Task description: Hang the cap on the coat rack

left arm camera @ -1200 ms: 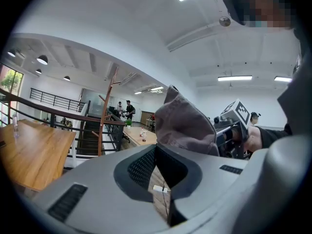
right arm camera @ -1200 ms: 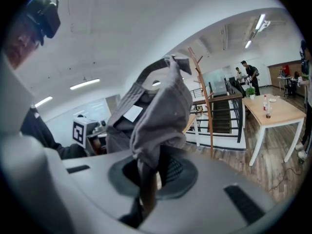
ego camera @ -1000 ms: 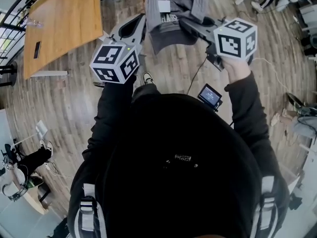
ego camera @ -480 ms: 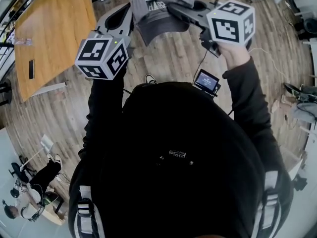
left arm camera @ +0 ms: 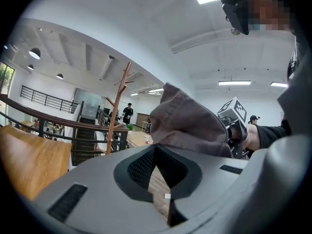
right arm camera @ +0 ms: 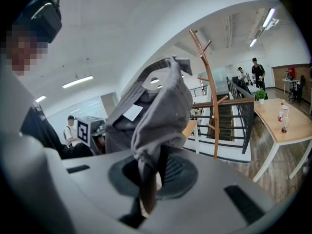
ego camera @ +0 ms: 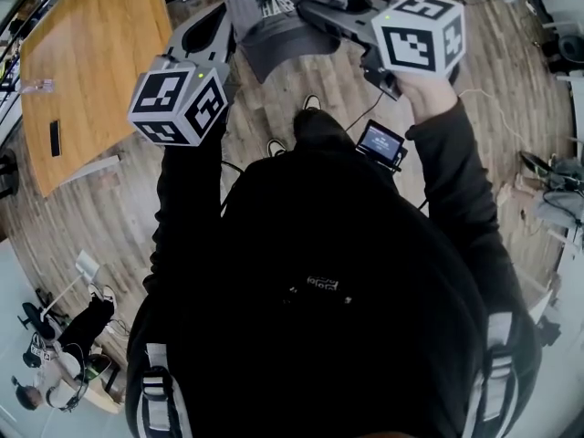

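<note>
One cap [ego camera: 274, 27] rides in the air, the right hand-held gripper [right arm camera: 148, 179] clamped on its cloth, the left hand-held gripper [left arm camera: 156, 147] seemingly pinching its edge. Over the last second all three have advanced across the floor [ego camera: 511, 80]; the rack [right arm camera: 215, 130] is well ahead, so hanging waits.

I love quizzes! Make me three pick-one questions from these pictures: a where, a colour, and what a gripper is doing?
1. The coat rack is: A) lying on its side B) standing by the stair railing C) hanging from the ceiling
2. The cap is: A) red B) yellow C) grey
3. The right gripper is: A) shut on the cap B) open and empty C) shut on a ball
Answers: 1 B, it stands upright beside the railing; 2 C, its fabric is plain grey; 3 A, cap fabric is pinched between its jaws.
</note>
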`<action>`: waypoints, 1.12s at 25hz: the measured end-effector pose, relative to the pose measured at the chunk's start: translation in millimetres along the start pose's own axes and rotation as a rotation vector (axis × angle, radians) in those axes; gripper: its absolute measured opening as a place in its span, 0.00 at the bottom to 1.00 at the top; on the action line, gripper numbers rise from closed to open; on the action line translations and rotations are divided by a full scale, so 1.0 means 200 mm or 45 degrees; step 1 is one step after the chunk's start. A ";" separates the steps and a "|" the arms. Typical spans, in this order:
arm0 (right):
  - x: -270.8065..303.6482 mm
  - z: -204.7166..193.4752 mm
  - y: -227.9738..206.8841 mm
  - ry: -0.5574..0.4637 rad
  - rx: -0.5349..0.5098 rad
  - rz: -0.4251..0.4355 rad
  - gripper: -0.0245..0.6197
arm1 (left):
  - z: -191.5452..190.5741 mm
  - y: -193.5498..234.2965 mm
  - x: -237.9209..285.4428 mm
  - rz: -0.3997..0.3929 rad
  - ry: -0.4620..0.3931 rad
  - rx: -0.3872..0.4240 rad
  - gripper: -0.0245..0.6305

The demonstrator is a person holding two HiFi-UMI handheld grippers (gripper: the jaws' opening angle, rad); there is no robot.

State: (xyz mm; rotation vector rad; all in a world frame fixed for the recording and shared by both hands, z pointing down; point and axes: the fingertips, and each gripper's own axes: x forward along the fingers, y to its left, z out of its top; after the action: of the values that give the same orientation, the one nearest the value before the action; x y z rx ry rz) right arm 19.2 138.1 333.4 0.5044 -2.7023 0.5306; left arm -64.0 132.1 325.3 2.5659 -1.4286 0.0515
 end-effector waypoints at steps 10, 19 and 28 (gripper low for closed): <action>0.17 0.16 -0.45 0.014 -0.003 0.078 0.06 | 0.07 0.26 0.37 0.092 -0.011 0.018 0.05; 0.27 0.48 -0.94 -0.015 -0.017 0.119 0.06 | 0.26 0.52 0.84 0.124 -0.025 0.020 0.05; 0.33 0.54 -1.11 0.004 -0.051 0.188 0.06 | 0.27 0.61 1.00 0.182 -0.036 0.002 0.05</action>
State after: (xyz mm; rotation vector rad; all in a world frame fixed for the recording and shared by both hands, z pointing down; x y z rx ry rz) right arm 22.1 -117.5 331.3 0.2945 -2.7558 0.5143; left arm -64.5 -108.0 317.7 2.4709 -1.6207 0.0377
